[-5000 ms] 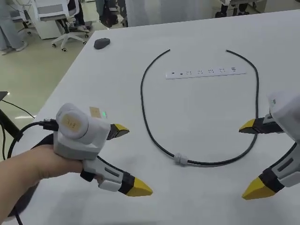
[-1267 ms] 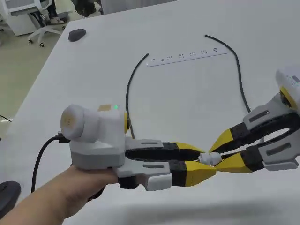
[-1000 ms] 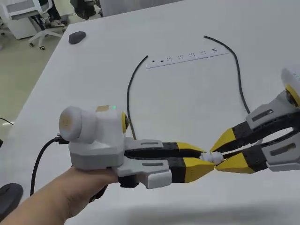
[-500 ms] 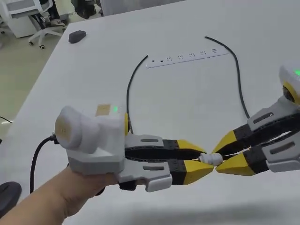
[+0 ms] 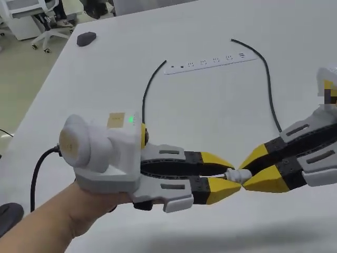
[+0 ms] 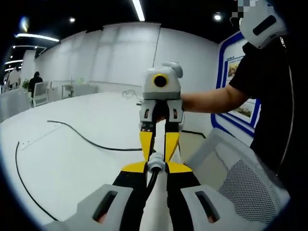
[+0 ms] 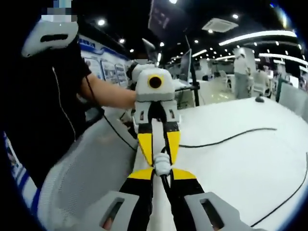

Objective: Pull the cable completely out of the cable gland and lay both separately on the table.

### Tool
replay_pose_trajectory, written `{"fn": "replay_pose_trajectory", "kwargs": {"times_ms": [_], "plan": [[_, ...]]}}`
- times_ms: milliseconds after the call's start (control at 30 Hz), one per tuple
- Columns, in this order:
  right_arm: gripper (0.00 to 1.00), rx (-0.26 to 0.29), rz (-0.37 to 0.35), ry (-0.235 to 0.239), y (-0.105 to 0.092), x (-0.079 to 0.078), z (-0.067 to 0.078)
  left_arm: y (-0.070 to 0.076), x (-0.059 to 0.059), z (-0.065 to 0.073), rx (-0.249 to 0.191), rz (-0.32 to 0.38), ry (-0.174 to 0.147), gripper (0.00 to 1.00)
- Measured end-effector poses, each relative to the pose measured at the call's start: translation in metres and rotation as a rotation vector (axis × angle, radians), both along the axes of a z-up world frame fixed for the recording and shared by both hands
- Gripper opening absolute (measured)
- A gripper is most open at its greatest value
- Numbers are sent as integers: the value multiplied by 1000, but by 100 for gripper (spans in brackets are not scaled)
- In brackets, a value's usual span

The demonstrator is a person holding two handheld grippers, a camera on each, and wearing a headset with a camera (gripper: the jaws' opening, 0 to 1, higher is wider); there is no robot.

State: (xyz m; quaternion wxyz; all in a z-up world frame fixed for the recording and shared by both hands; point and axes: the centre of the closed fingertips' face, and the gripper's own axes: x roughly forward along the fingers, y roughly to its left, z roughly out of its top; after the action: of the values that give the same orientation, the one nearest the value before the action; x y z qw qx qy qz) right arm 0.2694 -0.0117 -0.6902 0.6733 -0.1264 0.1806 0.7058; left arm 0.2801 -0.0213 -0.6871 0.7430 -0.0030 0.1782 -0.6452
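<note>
The person holds the cable gland [image 5: 235,175] up off the tabletop [image 5: 210,116], on the near side of the power strip [image 5: 205,63] and well apart from it. The left gripper [image 5: 226,174] comes in from the side of the strip's left end and the right gripper [image 5: 245,175] from the side of its right end, so they meet tip to tip. Each pair of fingers [image 5: 213,158] is drawn in on the gland from its own end. In both gripper views the white gland sits right at that gripper's tips, with black cable running back between them. Whether either pair bites cable rather than gland body is too small to tell.

The cable [image 5: 143,100] is threaded through the gland. It droops to the tabletop on both sides, one loose end lying just beside the strip's left end and the other near its right end.

Where it passes through the gland, the cable's long axis lies along the line joining the two grippers, roughly parallel to the strip. I'd judge the pull has to go straight along that line, the grippers drawing apart. Both are equally near.

Nothing readable: the strip's markings are too small, and the tan sticker on the left gripper is a blur.
</note>
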Motion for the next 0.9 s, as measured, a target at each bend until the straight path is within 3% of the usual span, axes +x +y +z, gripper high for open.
{"fn": "replay_pose_trajectory", "kwargs": {"times_ms": [33, 67, 133, 167, 200, 267, 300, 400, 433, 467, 500, 533, 567, 600, 633, 667, 767, 800, 867, 900], "plan": [[7, -15, 3, -75, 0, 0, 0, 1, 2, 0, -12, 8, 18, 14], [7, -23, 10, -111, 0, 0, 0, 2, 1, 0, -20, 13, 60, 14], [6, -32, 28, -236, 2, 0, 2, 3, 4, 0, -48, 54, 199, 14], [7, -34, 31, -274, 2, 0, 3, 3, 6, 1, -61, 56, 214, 14], [7, -32, 27, -318, 3, 1, 6, 4, 8, 3, -83, 68, 252, 14], [7, -33, 44, -384, 4, 0, 9, 4, 7, 5, -106, 79, 363, 14], [7, -32, 53, -414, 4, 0, 10, 5, 8, 6, -115, 81, 390, 14], [7, -33, 62, -437, 3, 0, 10, 4, 7, 6, -115, 69, 348, 14], [7, -34, 61, -403, 3, -1, 9, 3, 4, 5, -101, 51, 305, 14], [7, -37, 40, -343, 2, -2, 7, 2, 3, 5, -94, 47, 283, 14], [8, -42, -15, -223, 1, -2, 6, 2, 2, 5, -90, 37, 243, 14], [8, -32, -31, -141, 0, -2, 8, 2, 1, 5, -82, 31, 222, 14], [9, -6, -63, -19, -1, -1, 14, 2, 1, 6, -73, 31, 174, 14], [15, 4, -73, 18, -1, -1, 16, 2, 1, 7, -73, 29, 158, 14], [22, 56, -88, 98, 0, 1, 24, 3, 0, 9, -71, 19, 117, 14], [25, 61, -88, 144, -1, 1, 26, 3, 0, 10, -67, 20, 102, 14], [14, 37, -52, 179, -5, 0, 23, 3, -3, 14, -59, 10, 81, 14], [14, 42, -57, 184, -6, 4, 22, 2, -4, 15, -58, 1, 63, 14], [15, 29, -54, 230, -5, -3, 18, 2, -5, 18, -56, -8, 39, 14], [14, 22, -50, 226, -5, -3, 16, 2, -7, 19, -59, -15, 36, 14]]}}
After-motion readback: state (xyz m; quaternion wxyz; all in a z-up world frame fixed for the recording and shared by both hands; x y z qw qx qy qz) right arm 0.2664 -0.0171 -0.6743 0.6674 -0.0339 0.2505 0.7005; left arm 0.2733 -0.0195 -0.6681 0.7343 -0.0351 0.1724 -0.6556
